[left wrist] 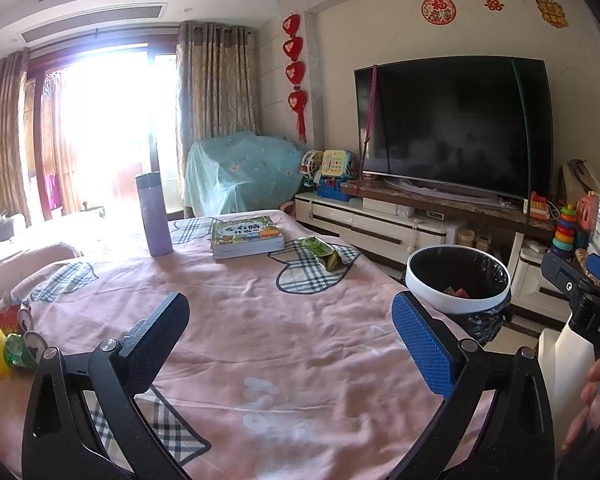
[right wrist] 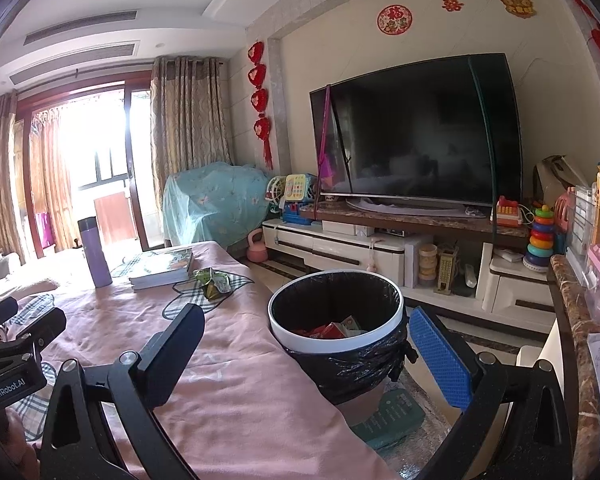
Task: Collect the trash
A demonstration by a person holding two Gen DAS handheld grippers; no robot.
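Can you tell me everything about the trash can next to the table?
The trash can is round, with a white rim and a black plastic bag lining it, the bag's loose edge bunched up around the outside. It stands upright on the floor, close against the edge of the table with the pink cloth. It has no lid. Some red and white wrappers lie at the bottom. Neither tongs touch it.

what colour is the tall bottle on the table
The bottle is lilac purple with a dark cap; the right wrist view shows it best.
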